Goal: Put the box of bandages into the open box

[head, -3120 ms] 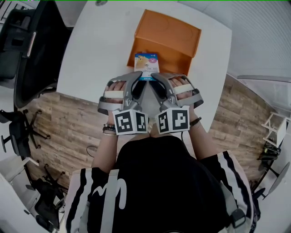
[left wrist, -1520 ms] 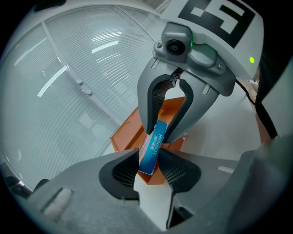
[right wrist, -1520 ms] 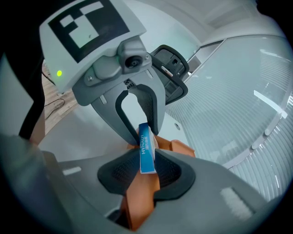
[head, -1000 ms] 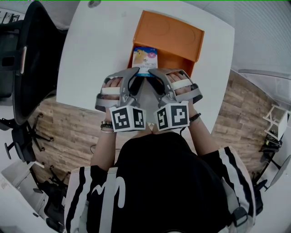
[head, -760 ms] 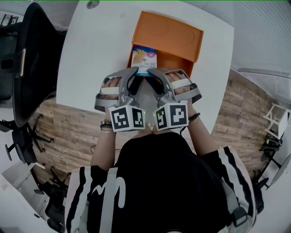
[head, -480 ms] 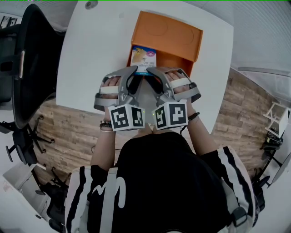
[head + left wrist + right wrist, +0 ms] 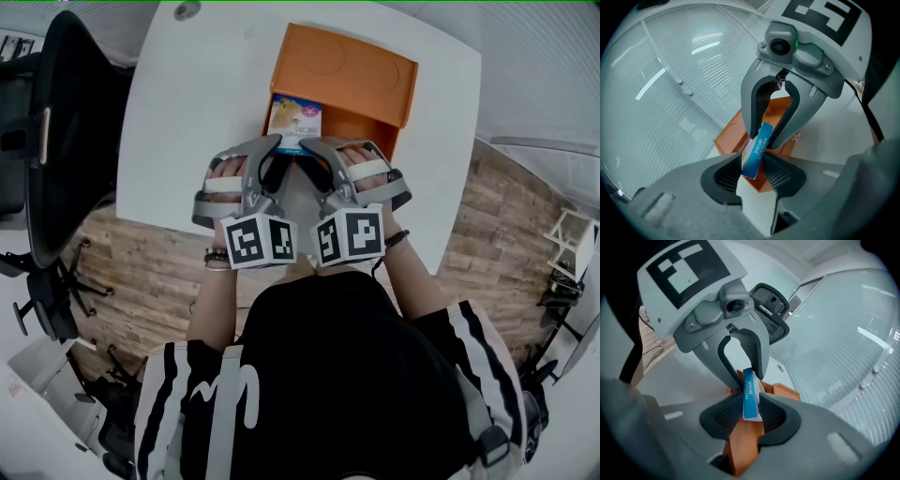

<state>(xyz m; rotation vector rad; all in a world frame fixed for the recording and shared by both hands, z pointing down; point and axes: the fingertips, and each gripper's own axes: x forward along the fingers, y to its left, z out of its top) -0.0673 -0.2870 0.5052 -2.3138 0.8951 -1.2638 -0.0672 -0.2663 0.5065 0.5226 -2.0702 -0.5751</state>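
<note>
Blue bandage box (image 7: 750, 398), edge lettered "HYNAUT"

On table (image 7: 187, 112), far side: open box (image 7: 347, 70). Over its near edge: bandage box (image 7: 295, 119), between left gripper (image 7: 277, 142) at left, right gripper (image 7: 304, 143) at right. Left of table: chair (image 7: 66, 112).

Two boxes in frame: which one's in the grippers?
The small blue-and-white bandage box: left gripper and right gripper both clamp it by the orange open box, which rests on the table.
</note>
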